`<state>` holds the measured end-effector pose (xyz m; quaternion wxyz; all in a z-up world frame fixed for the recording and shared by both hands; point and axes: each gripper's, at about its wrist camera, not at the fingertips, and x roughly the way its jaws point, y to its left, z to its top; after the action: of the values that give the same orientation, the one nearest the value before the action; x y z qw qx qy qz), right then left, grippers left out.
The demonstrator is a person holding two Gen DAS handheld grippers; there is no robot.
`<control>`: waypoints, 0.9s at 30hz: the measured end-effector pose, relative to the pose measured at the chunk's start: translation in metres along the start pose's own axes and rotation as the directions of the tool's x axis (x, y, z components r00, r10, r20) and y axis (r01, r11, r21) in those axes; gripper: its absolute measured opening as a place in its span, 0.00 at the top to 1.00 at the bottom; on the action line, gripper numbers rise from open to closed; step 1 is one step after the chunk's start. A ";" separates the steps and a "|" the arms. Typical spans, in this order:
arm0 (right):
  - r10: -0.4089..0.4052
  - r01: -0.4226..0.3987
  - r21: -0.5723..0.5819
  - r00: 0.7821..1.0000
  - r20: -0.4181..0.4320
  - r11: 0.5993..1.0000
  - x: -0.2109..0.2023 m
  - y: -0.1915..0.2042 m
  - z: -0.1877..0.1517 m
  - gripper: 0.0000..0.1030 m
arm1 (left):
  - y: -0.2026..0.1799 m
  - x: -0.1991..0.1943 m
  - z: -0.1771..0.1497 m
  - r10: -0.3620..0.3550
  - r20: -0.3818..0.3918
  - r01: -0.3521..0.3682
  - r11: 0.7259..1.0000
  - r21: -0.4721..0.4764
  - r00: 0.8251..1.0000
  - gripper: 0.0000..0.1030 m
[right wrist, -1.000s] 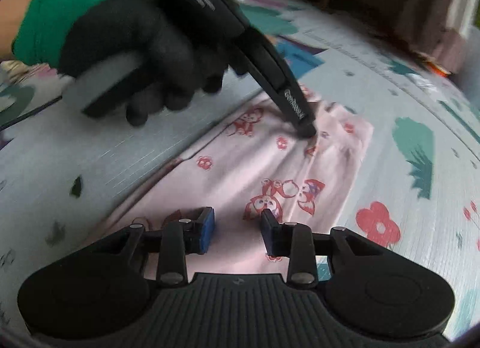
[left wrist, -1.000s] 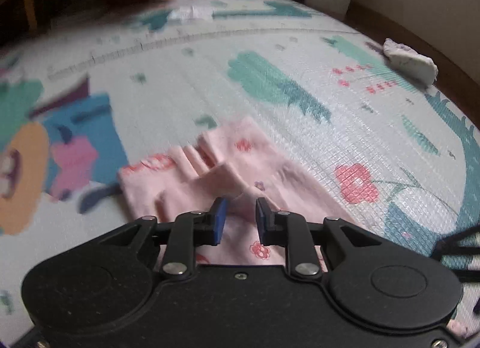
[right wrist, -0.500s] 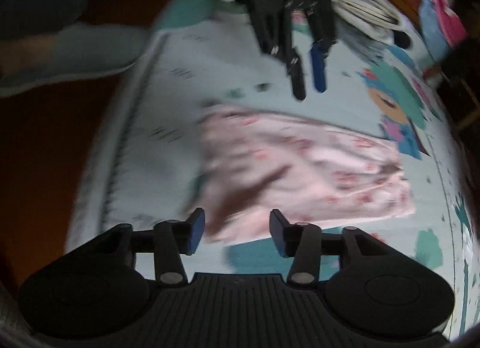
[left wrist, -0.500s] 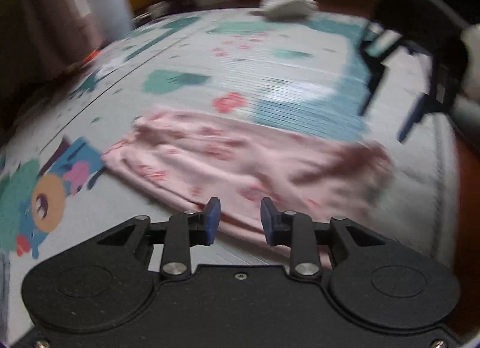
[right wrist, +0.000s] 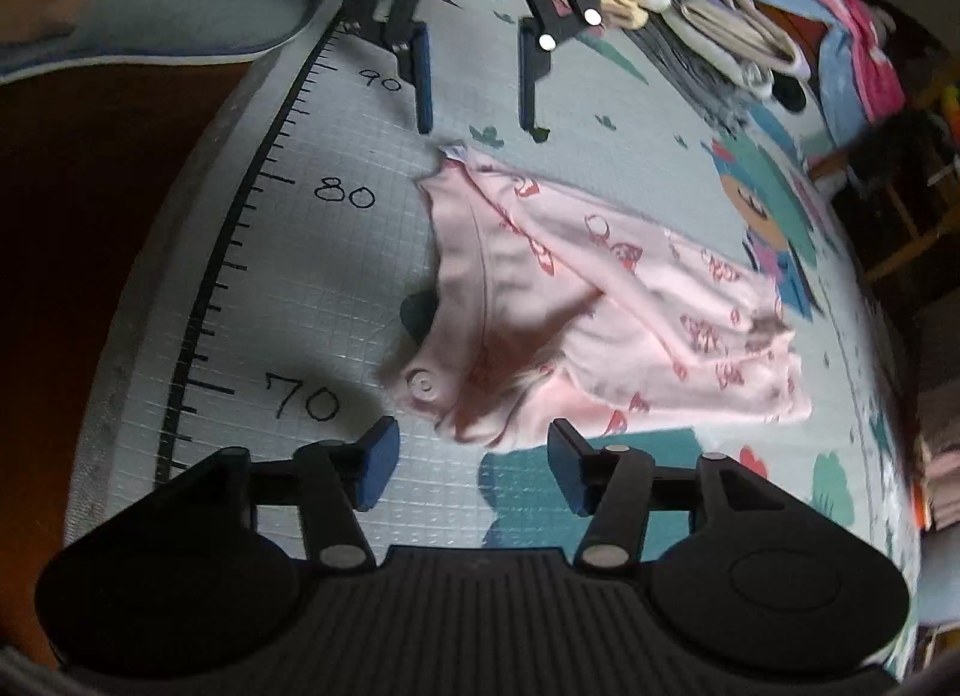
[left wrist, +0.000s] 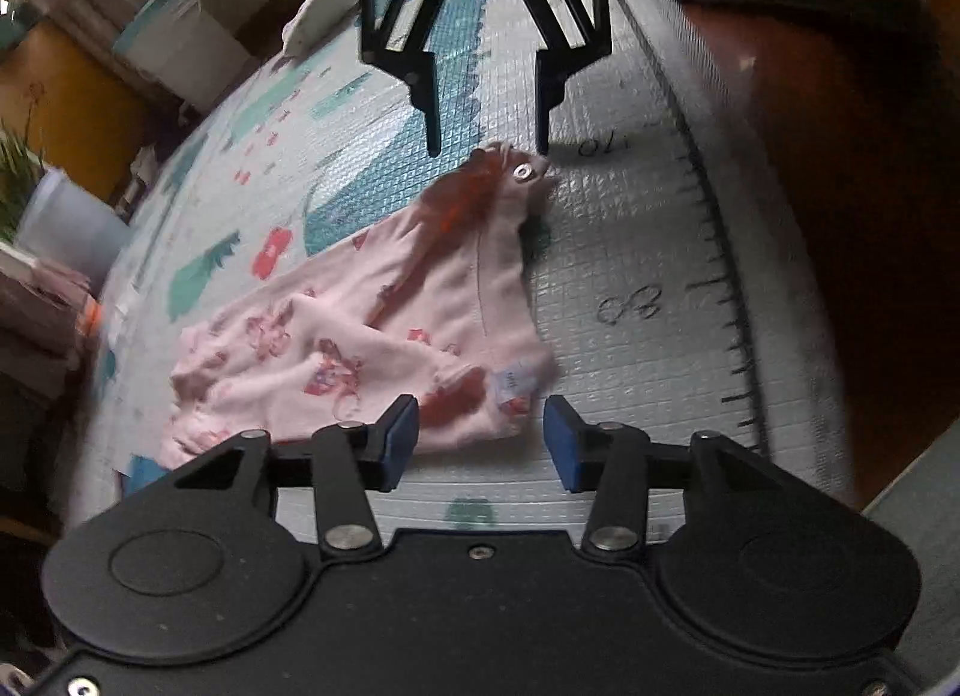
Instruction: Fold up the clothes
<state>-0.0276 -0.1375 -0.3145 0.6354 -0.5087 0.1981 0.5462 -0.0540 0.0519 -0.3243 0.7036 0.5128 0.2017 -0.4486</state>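
— Where does the garment lie?
— The pink printed garment (right wrist: 600, 300) lies rumpled on the play mat (right wrist: 336, 276), between the left gripper (left wrist: 477, 435) and the right gripper (right wrist: 471, 462) — both fingers wide, holding nothing.
— Handling?
— Light, limp cotton; judged best taken at the snap corner (right wrist: 423, 381) and label corner (left wrist: 513, 384).

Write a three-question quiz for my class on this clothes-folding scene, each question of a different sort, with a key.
1. True or false: the left tool is shut on the pink garment.
2. Multiple choice: the garment's snap button lies nearest which printed ruler number on the play mat? A) 70 B) 80 C) 90
3. Fill in: the right tool stands ____, holding nothing.

Key: 1 false; 2 A; 3 open
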 end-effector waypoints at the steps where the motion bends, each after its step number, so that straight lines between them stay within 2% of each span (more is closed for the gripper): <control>1: 0.007 -0.007 0.004 1.000 0.003 1.000 0.001 -0.002 0.001 0.46 | -0.002 0.002 0.001 0.000 -0.010 0.000 1.000 0.021 1.000 0.57; 5: 0.053 -0.054 0.032 0.998 0.013 0.998 0.003 -0.010 0.005 0.49 | -0.006 0.006 0.004 -0.019 -0.016 0.020 0.998 0.061 1.000 0.57; 6: 0.073 -0.074 0.043 0.997 0.016 0.996 0.003 -0.013 0.006 0.61 | -0.006 0.006 0.004 -0.019 -0.016 0.020 0.998 0.062 1.000 0.56; 7: 0.088 -0.088 0.058 0.996 0.015 0.994 0.005 -0.017 0.007 0.68 | -0.006 0.007 0.005 -0.012 -0.016 0.013 0.998 0.065 1.000 0.56; 10: 0.112 -0.117 0.127 0.993 0.046 0.985 0.004 -0.031 0.008 0.81 | -0.005 0.009 0.006 0.000 -0.017 0.001 0.998 0.065 1.000 0.56; 14: 0.120 -0.142 0.239 0.987 0.103 0.961 -0.003 -0.051 0.005 0.84 | -0.006 0.010 0.006 0.011 -0.015 -0.010 0.998 0.059 1.000 0.50; 17: 0.127 -0.164 0.304 0.982 0.137 0.939 -0.007 -0.063 0.001 0.84 | -0.007 0.009 0.008 0.000 -0.012 0.001 0.999 0.034 1.000 0.50; 18: 0.149 -0.185 0.307 0.979 0.137 0.934 -0.007 -0.063 0.000 0.83 | -0.003 0.007 0.008 -0.013 -0.006 0.013 1.000 0.012 1.000 0.49; 20: 0.230 -0.257 0.296 0.965 0.124 0.920 -0.006 -0.064 -0.001 0.78 | 0.018 0.004 0.008 -0.042 0.008 0.043 0.991 -0.126 0.999 0.49; 21: 0.267 -0.295 0.295 0.955 0.131 0.909 -0.007 -0.067 -0.003 0.71 | 0.033 0.003 0.007 -0.051 0.019 0.054 0.974 -0.219 0.999 0.48; 23: 0.336 -0.371 0.346 0.928 0.161 0.862 -0.011 -0.084 -0.007 0.68 | 0.074 0.005 -0.003 -0.031 0.037 0.044 0.905 -0.423 0.999 0.48; 24: 0.358 -0.400 0.378 0.916 0.179 0.835 -0.012 -0.093 -0.010 0.66 | 0.096 0.009 -0.011 -0.016 0.041 0.035 0.854 -0.518 0.999 0.48; 25: 0.347 -0.402 0.440 0.915 0.203 0.803 -0.012 -0.106 -0.017 0.64 | 0.119 0.015 -0.022 -0.001 0.040 0.026 0.790 -0.612 0.999 0.48; 27: 0.280 -0.366 0.579 0.931 0.236 0.729 -0.009 -0.143 -0.036 0.62 | 0.156 0.025 -0.043 0.014 0.047 0.026 0.660 -0.750 0.999 0.48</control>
<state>0.1090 -0.1561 -0.2603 0.6724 -0.1949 0.4075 0.5864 0.0976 0.0910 -0.2756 0.8555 0.1657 0.3533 -0.3402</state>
